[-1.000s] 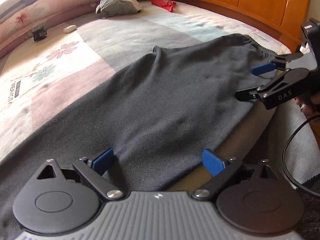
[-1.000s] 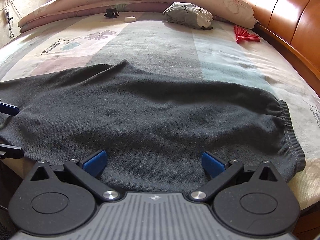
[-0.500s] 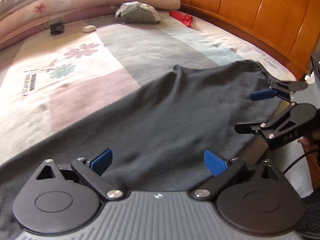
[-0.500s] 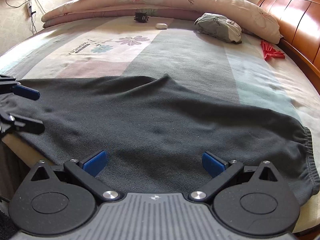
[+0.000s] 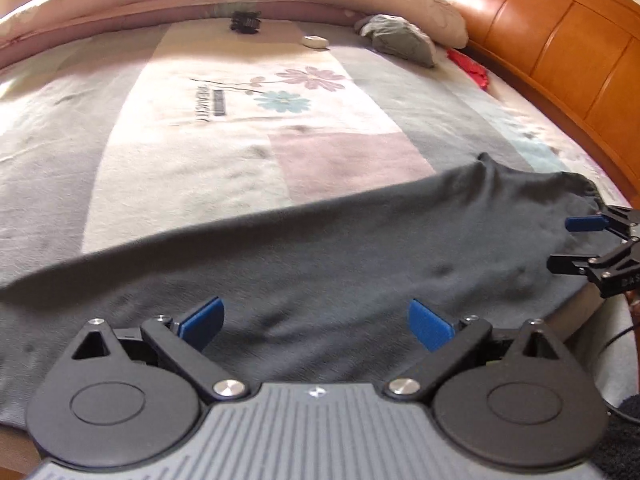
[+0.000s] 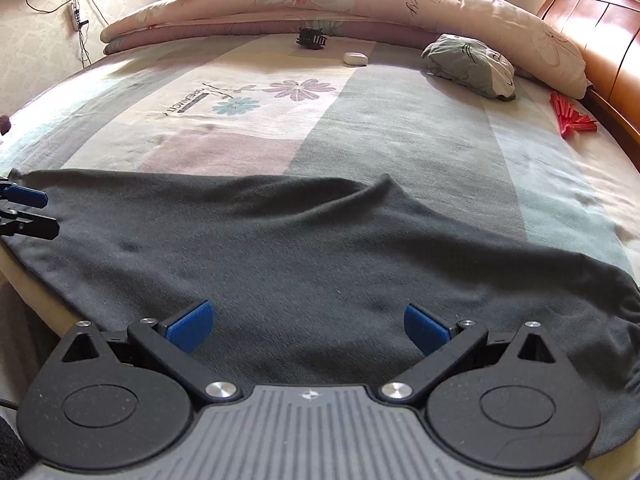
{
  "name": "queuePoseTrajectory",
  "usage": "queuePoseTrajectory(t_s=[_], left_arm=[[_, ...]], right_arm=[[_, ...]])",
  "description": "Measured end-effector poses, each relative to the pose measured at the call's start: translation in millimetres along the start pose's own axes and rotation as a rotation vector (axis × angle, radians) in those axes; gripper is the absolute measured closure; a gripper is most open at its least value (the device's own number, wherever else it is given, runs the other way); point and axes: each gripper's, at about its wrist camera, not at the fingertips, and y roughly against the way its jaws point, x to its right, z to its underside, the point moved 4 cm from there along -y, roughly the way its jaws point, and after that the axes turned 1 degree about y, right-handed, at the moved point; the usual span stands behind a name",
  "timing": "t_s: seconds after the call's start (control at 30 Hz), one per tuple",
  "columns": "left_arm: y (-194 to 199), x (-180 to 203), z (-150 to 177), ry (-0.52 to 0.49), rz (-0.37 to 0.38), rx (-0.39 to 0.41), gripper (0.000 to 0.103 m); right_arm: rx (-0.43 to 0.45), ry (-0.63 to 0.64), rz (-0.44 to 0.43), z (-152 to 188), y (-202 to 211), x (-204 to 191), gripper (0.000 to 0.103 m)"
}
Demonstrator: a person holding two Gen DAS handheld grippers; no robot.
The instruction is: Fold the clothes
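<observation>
Dark grey trousers (image 6: 304, 248) lie spread flat across the near edge of the bed (image 6: 400, 128), elastic waistband (image 6: 628, 308) at the right end, legs running off to the left. Left gripper (image 5: 316, 320) and right gripper (image 6: 306, 322) both hover low over the near hem w/ jaws spread wide, nothing between the pads. Looks like the pre-grasp for a lengthwise fold, prob. near edge carried over to the far edge. To do it well: drop both grippers to the near hem at matching depth, pinch both fabric layers, not just the top one, lift together and keep the cloth taut between them so the small ridge (image 6: 380, 188) at the far edge flattens rather than bunching. Hard to tell whether the legs are stacked neatly; left view is blurred.
</observation>
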Motion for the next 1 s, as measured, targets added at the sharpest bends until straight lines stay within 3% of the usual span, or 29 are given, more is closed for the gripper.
queuePoseTrajectory(t_s=[0.1, 0.3, 0.4, 0.47, 0.67, 0.83, 1.0], left_arm=[[-3, -11, -1, 0.033, -0.029, -0.009, 0.005], [0, -10, 17, 0.014, -0.006, -0.019, 0.005], [7, -17, 5, 0.030, 0.012, 0.015, 0.005], [4, -26, -8, 0.036, -0.016, 0.037, 0.005], [-27, -55, -29, 0.134, -0.019, 0.042, 0.005], [-20, -53, -33, 0.099, -0.051, 0.043, 0.005], [1, -42, -7, 0.052, -0.026, 0.015, 0.005]], right_arm=[[0.002, 0.016, -0.025, -8, -7, -15, 0.000], [-0.074, 0.104, -0.014, 4, -33, -36, 0.000], [-0.058, 0.111, -0.005, 6, -32, -37, 0.000], [-0.059, 0.105, -0.007, 7, -32, -36, 0.000], [-0.061, 0.106, -0.006, 8, -30, -37, 0.000], [-0.056, 0.106, -0.009, 8, -31, -36, 0.000], [-0.050, 0.106, -0.014, 9, -31, -36, 0.000]])
